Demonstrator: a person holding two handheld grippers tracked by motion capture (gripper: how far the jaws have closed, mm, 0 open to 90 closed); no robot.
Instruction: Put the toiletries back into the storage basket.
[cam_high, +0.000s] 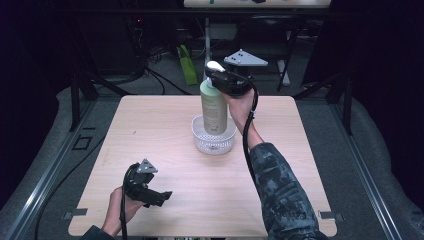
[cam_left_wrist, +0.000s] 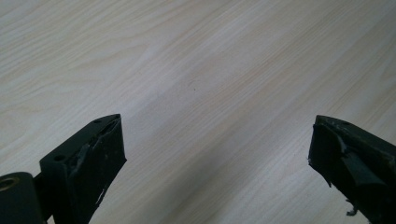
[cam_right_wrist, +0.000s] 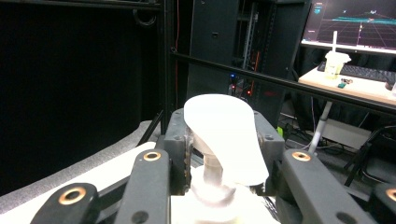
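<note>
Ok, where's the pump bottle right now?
In the high view, the pump bottle stands upright in the white basket at the table's far centre, the right gripper shut on its neck.

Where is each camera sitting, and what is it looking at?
High view: above the person's side, looking forward and down on the table; both forearms and hands show, left gripper low, right gripper clamped on the pump bottle over the white basket.
Left gripper view: rides the left gripper, looking down at bare tabletop between wide-open jaws.
Right gripper view: rides the right gripper, facing the dark room; jaws grip the bottle's neck.
Shared: the high and right gripper views both show the pump head.
</note>
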